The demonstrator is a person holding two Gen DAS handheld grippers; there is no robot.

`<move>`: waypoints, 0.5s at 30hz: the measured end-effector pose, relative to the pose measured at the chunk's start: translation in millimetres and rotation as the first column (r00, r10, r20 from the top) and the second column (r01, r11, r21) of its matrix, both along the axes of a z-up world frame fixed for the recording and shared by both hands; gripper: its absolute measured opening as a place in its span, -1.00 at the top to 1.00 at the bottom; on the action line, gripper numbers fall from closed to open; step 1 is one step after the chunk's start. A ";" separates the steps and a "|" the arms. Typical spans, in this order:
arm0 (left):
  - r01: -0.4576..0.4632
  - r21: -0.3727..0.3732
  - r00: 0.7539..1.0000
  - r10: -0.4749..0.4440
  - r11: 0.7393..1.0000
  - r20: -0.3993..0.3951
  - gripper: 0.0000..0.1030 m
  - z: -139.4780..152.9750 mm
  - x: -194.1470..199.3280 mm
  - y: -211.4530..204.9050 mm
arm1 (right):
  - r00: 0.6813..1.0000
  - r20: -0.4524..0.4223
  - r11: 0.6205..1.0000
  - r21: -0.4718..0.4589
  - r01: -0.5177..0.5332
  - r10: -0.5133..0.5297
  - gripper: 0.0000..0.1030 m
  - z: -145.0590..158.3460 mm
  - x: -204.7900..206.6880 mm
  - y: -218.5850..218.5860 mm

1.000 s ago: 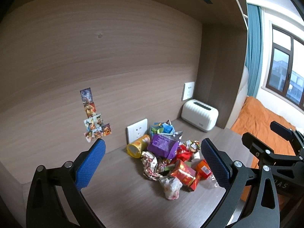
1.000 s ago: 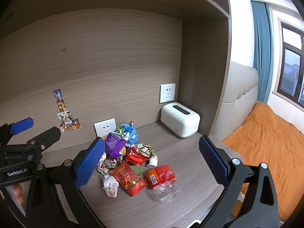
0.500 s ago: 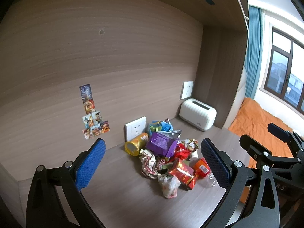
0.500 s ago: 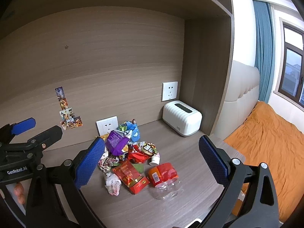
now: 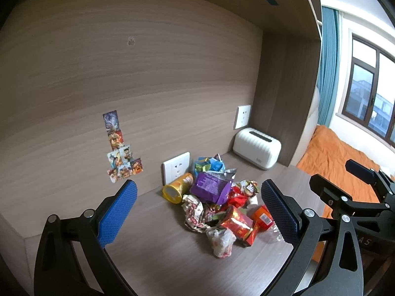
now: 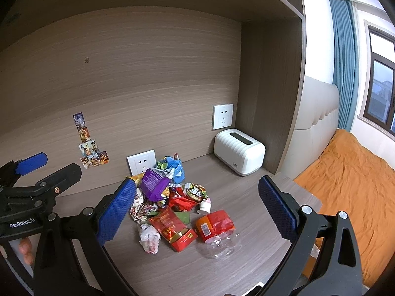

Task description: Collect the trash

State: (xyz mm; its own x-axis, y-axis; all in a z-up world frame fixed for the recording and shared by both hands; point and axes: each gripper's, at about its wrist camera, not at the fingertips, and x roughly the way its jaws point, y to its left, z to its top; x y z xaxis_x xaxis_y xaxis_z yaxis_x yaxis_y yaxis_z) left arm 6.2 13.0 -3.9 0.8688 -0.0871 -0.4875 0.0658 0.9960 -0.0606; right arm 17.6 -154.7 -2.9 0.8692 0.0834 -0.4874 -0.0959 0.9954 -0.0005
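A pile of trash lies on the wooden desk [image 5: 153, 254]: a purple snack bag [image 5: 211, 188], a yellow can [image 5: 177, 190] on its side, a red box [image 5: 238, 223], a crumpled white wrapper [image 5: 221, 240], blue wrappers [image 5: 208, 165]. In the right wrist view I also see the purple bag [image 6: 154, 182], the red box [image 6: 174, 228] and a clear plastic bottle with a red label [image 6: 216, 230]. My left gripper [image 5: 198, 209] is open and empty, above and short of the pile. My right gripper [image 6: 197, 206] is open and empty, likewise short of it.
A white ribbed box [image 5: 256, 151] stands at the back right corner. Two wall sockets [image 5: 175, 166] and stickers [image 5: 118, 148] are on the back panel. A shelf overhangs the desk. An orange bed [image 6: 350, 185] lies right of the desk edge.
Both grippers have drifted slightly, so the pile sits a little differently in view. Neither gripper has changed its opening. Nothing in the pile has moved.
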 end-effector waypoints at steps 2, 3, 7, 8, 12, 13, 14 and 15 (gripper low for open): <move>0.000 -0.001 1.000 0.000 1.000 -0.001 -0.91 0.1 0.1 0.1 | 1.000 -0.001 1.000 0.005 0.000 0.000 -0.92 -0.5 0.8 0.2; 0.001 -0.001 1.000 -0.001 1.000 -0.001 -0.91 0.2 0.1 0.2 | 1.000 0.002 1.000 0.000 0.002 -0.002 -0.92 -0.9 0.8 0.9; -0.001 0.000 1.000 0.001 1.000 -0.002 -0.91 0.5 1.4 0.3 | 1.000 0.007 1.000 -0.008 0.000 0.000 -0.92 -0.9 0.7 2.1; -0.001 0.000 1.000 0.001 1.000 -0.001 -0.91 0.4 0.9 0.4 | 1.000 0.007 1.000 -0.010 0.000 0.000 -0.92 -1.0 0.6 1.9; 0.000 -0.002 1.000 0.000 1.000 -0.004 -0.91 0.4 1.5 0.5 | 1.000 0.004 1.000 -0.009 -0.001 0.001 -0.92 -1.6 1.4 2.3; -0.001 0.000 1.000 0.001 1.000 -0.003 -0.91 0.4 1.7 0.5 | 1.000 0.005 1.000 -0.009 -0.003 0.003 -0.92 -1.6 1.1 2.1; -0.001 0.001 1.000 0.001 1.000 -0.003 -0.91 0.4 2.2 0.7 | 1.000 0.004 1.000 -0.010 -0.004 0.004 -0.92 -1.8 1.5 2.6; -0.001 0.003 1.000 0.001 1.000 -0.003 -0.91 0.3 2.7 0.5 | 1.000 0.005 1.000 -0.009 -0.004 0.004 -0.92 -1.9 1.6 2.3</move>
